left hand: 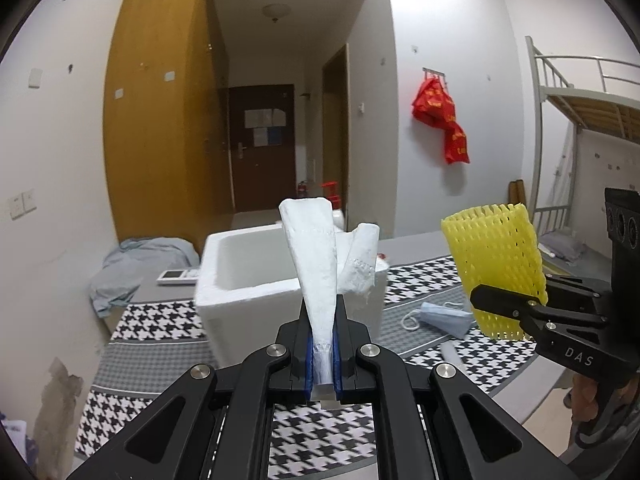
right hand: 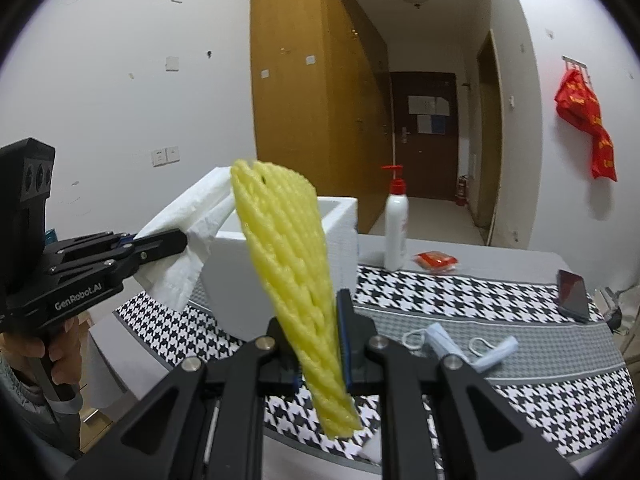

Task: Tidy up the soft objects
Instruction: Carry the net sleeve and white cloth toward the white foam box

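Both claws are closed on soft things in the air near the white foam box [left hand: 240, 276]: the left claw [left hand: 323, 354] grips a tissue [left hand: 316, 264], the right claw [right hand: 324, 356] a yellow foam net [right hand: 288, 248]. This looks like the carrying step, so next each claw must come over the box and open, while a blue mask [right hand: 442, 340] waits on the counter [right hand: 460, 296].

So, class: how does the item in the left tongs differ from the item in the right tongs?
The white tissue is a thin, flat folded sheet; the yellow foam net sleeve is an open mesh tube. The tissue is held by the left tongs, the sleeve by the right tongs. Both are pinched, lifted above the bed.
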A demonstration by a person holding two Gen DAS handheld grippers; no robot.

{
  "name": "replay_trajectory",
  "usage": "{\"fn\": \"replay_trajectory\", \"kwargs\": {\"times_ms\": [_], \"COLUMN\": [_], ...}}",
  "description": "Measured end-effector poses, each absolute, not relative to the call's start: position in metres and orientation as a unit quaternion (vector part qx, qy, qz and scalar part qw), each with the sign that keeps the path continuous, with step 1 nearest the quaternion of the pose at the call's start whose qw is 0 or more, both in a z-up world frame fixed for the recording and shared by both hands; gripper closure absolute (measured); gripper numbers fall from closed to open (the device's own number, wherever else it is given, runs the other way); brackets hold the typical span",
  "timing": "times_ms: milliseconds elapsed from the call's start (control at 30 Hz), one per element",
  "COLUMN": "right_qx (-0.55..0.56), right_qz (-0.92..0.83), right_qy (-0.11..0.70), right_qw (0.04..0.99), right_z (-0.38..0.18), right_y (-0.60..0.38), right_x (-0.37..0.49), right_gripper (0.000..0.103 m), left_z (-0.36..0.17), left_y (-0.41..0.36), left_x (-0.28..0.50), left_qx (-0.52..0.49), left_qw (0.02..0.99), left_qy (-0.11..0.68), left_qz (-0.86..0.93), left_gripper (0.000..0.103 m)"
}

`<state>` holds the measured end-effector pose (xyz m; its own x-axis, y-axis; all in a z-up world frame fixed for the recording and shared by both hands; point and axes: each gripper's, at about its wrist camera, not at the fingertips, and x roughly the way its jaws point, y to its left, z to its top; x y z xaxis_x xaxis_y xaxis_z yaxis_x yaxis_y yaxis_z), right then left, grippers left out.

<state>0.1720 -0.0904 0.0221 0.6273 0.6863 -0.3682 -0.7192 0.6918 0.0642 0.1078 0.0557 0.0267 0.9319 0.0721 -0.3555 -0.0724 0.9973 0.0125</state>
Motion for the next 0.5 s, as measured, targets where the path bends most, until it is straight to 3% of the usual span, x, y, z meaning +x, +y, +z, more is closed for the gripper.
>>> {"fn": "replay_trajectory", "kwargs": {"times_ms": [500], "right_qx": [-0.071], "right_qz": [0.429], "right_qy": [0.191], "right_qw": [0.88], "right_z": [0.022], "right_y": [-0.048], "right_x": [0.171], "right_gripper": [0.085], "left_z": [0.022], "left_y": [0.089], "left_x": [0.091], "left_qx": [-0.019], "left_qw": [0.981], "left_qy": [0.179], "left_qz": [0.072], "left_gripper": [0.096]}}
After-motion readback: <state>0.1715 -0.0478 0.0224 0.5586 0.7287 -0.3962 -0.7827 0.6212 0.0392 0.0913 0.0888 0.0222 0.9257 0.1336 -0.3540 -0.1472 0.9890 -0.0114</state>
